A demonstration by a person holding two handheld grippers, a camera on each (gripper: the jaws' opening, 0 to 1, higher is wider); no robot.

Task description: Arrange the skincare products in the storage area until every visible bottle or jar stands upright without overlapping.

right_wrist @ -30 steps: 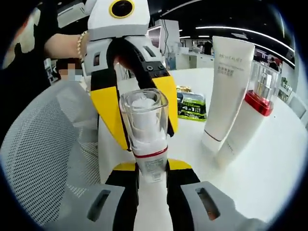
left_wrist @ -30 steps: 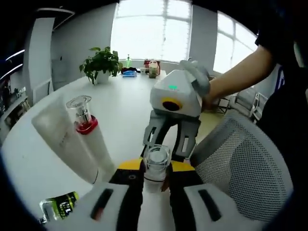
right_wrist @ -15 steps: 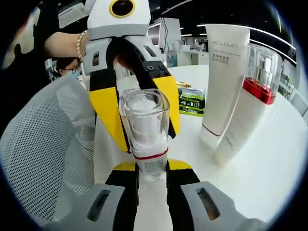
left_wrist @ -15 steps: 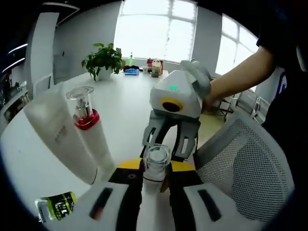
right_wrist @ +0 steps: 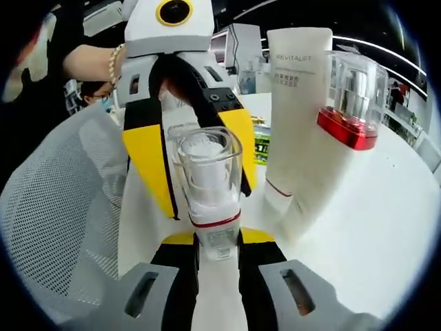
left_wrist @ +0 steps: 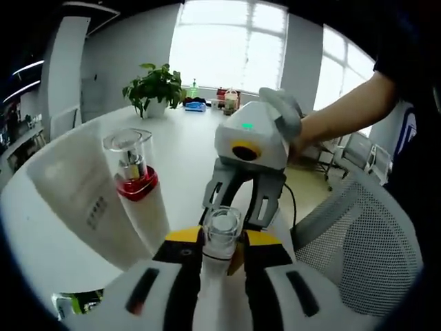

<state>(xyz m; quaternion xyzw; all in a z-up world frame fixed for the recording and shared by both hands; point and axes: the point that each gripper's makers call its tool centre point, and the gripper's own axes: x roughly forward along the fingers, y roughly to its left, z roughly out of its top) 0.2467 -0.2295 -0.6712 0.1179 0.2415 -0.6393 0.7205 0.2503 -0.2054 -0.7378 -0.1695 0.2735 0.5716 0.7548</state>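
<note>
While the left gripper view alone takes in a potted plant point(left_wrist: 156, 87), both the left gripper point(left_wrist: 220, 254) and the right gripper point(right_wrist: 217, 247) pinch one clear-capped pump bottle point(right_wrist: 209, 189) between their fingers, beside a white tube point(right_wrist: 291, 103) and a red-collared bottle point(right_wrist: 336, 150).

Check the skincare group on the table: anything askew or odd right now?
Yes. The red-collared pump bottle tilts and rests against the upright white tube instead of standing free. Odd too: both the left claw and right claw clamp the same clear-capped bottle.
</note>
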